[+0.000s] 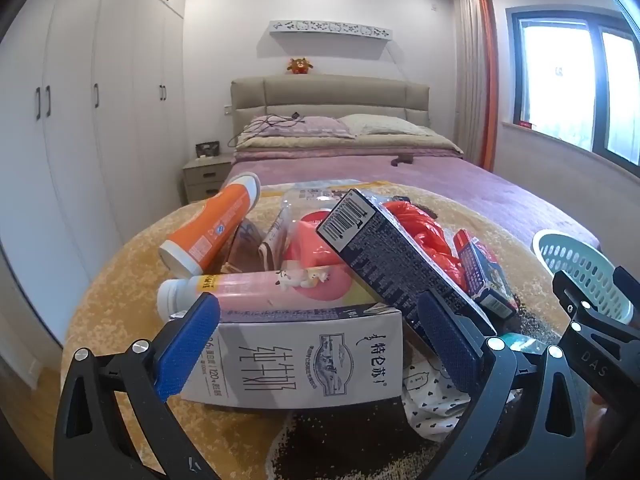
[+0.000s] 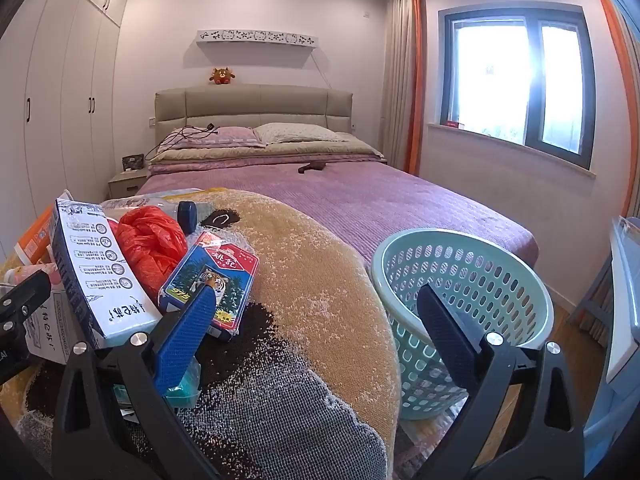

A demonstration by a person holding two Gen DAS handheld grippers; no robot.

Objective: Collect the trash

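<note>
My left gripper (image 1: 320, 344) hangs with its jaws spread wide on either side of a white milk carton (image 1: 304, 356); I can't tell whether the blue pads touch it. My right gripper (image 2: 320, 336) is spread too, holding nothing, over bare rug with the pale green basket (image 2: 464, 304) just behind its right finger. The trash lies heaped on a tan and dark patterned rug (image 2: 320, 280) draped over the foot of the bed: an orange bottle (image 1: 212, 228), a pink bottle (image 1: 256, 292), a dark box (image 1: 396, 264) leaning across the pile, a crumpled red plastic bag (image 2: 150, 244) and a tiger-print card pack (image 2: 212, 280). Beyond it I see a purple bedspread (image 2: 380, 200), a padded headboard (image 2: 252, 108), white wardrobes (image 1: 80, 120) and a bright window (image 2: 516, 80).
</note>
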